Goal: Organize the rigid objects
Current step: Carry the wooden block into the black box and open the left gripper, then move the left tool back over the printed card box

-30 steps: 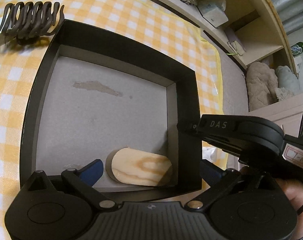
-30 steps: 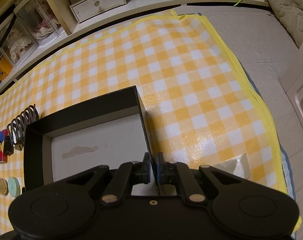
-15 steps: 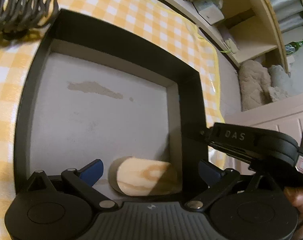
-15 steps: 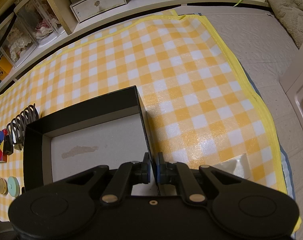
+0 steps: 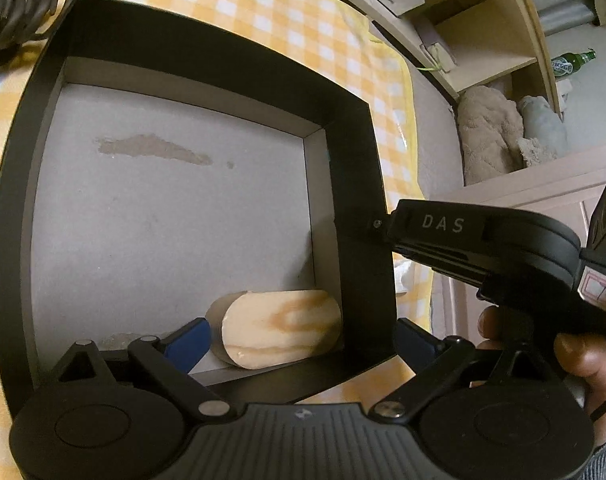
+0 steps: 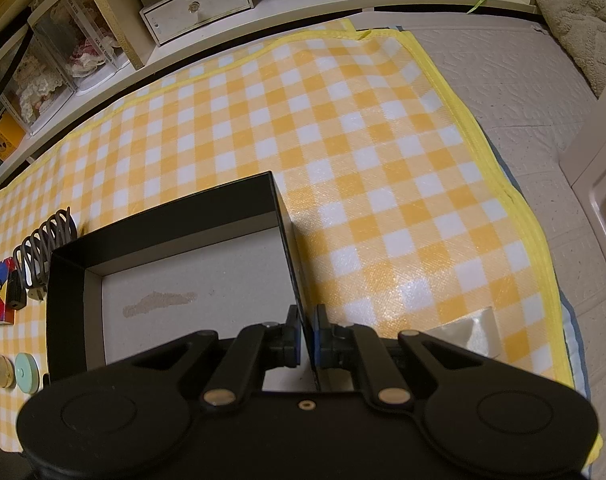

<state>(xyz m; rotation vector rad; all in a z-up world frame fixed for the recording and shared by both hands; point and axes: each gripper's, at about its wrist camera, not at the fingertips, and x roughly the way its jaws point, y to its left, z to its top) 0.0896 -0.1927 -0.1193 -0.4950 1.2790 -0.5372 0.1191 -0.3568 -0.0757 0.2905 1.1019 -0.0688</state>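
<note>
- Left wrist view: the left gripper (image 5: 299, 334) hangs over the near corner of the black box (image 5: 351, 184) with its jaws spread wide, gripping nothing. One blue pad (image 5: 189, 342) is inside the box; the other is outside the right wall.
- The wood block (image 5: 281, 334) lies loose on the grey box floor in the near right corner, close against the right wall. No pad presses on it, so I judge it to be already dropped in.
- The right gripper (image 5: 377, 224) comes in from the right and pinches the box's right wall. That is probably to keep the light box from sliding while things go in.
- A person's hand (image 5: 579, 354) grips that gripper's handle; only some fingers show.
- Hidden here: the near box wall sits under the left gripper's body, and the claw clip (image 5: 19, 0) is cut off at the top left corner.
- Right wrist view: the right gripper (image 6: 305, 340) is clenched on the thin right wall of the box (image 6: 67, 276), one pad on each face.
- The box sits on the check mat (image 6: 343, 140). The block is out of sight behind the gripper's body.
- Left of the box lie the claw clip (image 6: 43, 248), a red-and-blue item (image 6: 1, 300), a teal disc (image 6: 26, 372) and a pale item cut off by the edge. I judge these are yet to be sorted; what the small ones are is hard to tell.
</note>
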